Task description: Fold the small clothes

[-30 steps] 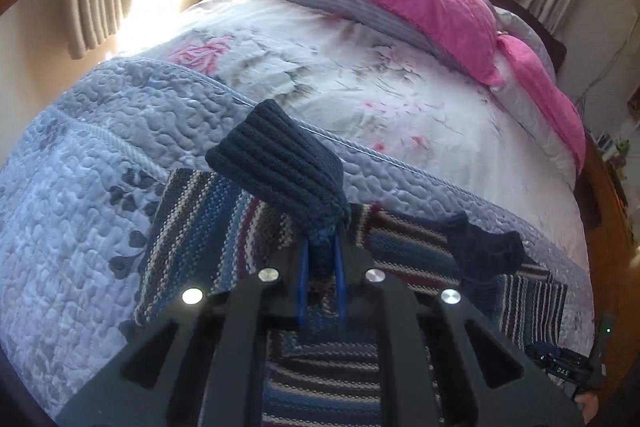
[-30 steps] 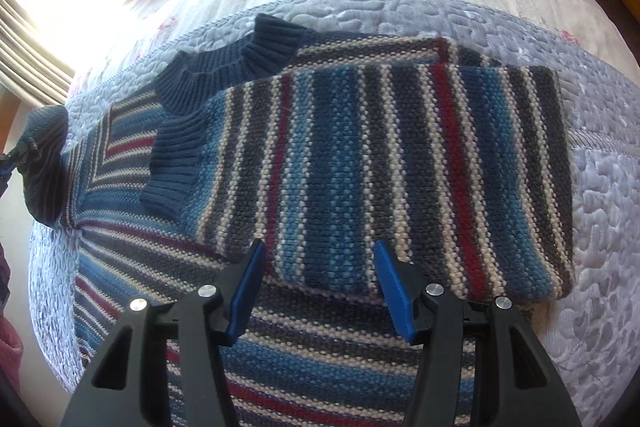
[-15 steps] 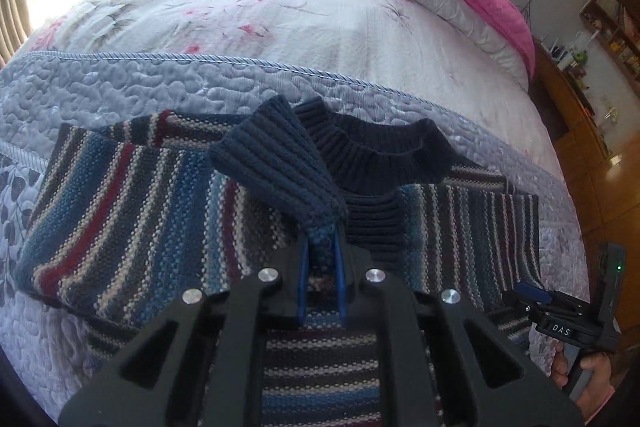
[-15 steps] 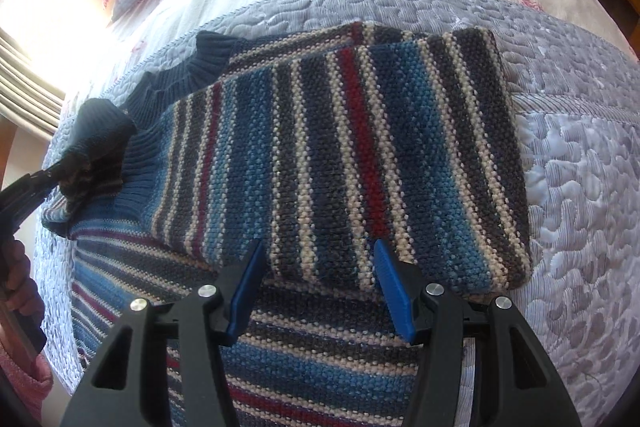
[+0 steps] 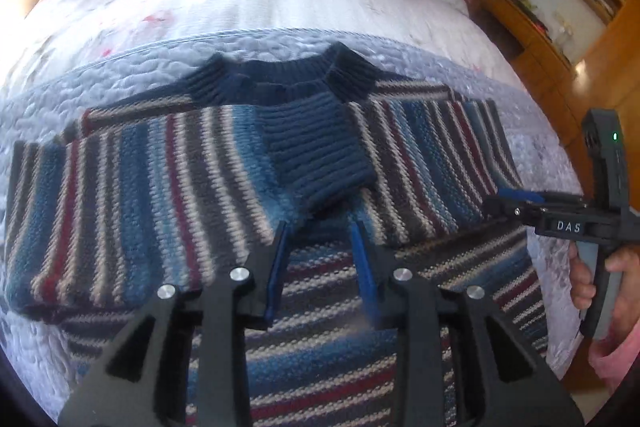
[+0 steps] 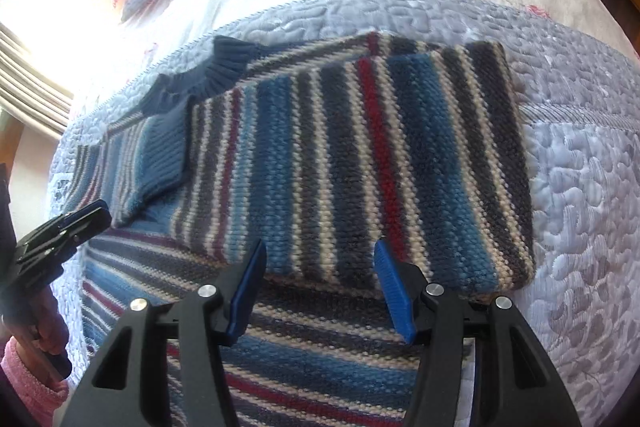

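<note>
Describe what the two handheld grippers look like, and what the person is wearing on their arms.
Both grippers, left and right, are matte black plastic frames with triangular cut-outs, round silver screw heads and ribbed blue finger pads. Seen from the left camera, the right one's body carries white "DAS" lettering and a small green light. Pink knitted sleeve cuffs cover the wrists.

The only lettering I can read is "DAS", white on a black block of the right gripper [image 5: 516,201], off to the right of my left claw. Nothing else carries legible text.
</note>
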### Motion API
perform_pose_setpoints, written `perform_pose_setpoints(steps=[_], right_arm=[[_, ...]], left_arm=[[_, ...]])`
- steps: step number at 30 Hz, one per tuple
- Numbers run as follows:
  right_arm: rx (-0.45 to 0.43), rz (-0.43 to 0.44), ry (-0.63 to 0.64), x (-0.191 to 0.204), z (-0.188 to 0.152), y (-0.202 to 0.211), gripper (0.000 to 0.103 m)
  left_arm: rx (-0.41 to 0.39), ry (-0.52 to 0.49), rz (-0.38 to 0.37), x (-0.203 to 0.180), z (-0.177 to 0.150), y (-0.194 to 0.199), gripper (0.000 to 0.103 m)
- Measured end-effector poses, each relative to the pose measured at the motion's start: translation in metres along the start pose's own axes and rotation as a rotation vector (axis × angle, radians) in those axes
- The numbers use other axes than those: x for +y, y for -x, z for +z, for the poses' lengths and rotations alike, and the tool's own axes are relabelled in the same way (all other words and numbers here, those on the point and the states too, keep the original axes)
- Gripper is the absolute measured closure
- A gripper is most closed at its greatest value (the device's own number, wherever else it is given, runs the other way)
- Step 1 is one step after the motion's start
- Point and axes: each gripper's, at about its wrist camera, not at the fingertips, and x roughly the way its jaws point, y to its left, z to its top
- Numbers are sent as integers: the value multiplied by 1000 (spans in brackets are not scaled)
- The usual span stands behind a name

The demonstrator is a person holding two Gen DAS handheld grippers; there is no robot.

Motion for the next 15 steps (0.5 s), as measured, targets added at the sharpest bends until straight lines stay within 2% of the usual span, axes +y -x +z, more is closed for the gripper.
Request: perform_pose_setpoints(steps=[1,3,5,7,10,11,13,14,15], right_arm=[[3,30,11,9,4,1,46],[14,94,23,28,13,-3,46],[40,178,23,48,26,-14,46],[65,236,37,69,36,-28,46],[109,238,35,90,48,-56,52],[124,252,24,93,48,-64,59],[138,216,28,100,50,-76,70],[146,218,45,104,50,-78,88],[150,222,50,105,49,-79,100]], left_arm=[[-19,53,35,19,1,10,66],[-53,139,157,60,5,29,59],[-51,216,262,102,5,40,59],[-25,279,308,136,4,46,59],[-14,339,331,165,-6,56,59],[-19,353,326,171,-9,61,59],[-33,350,352,174,-15,69,58],[-37,348,362,174,-20,71,57],[-37,352,365,177,-22,73,57]])
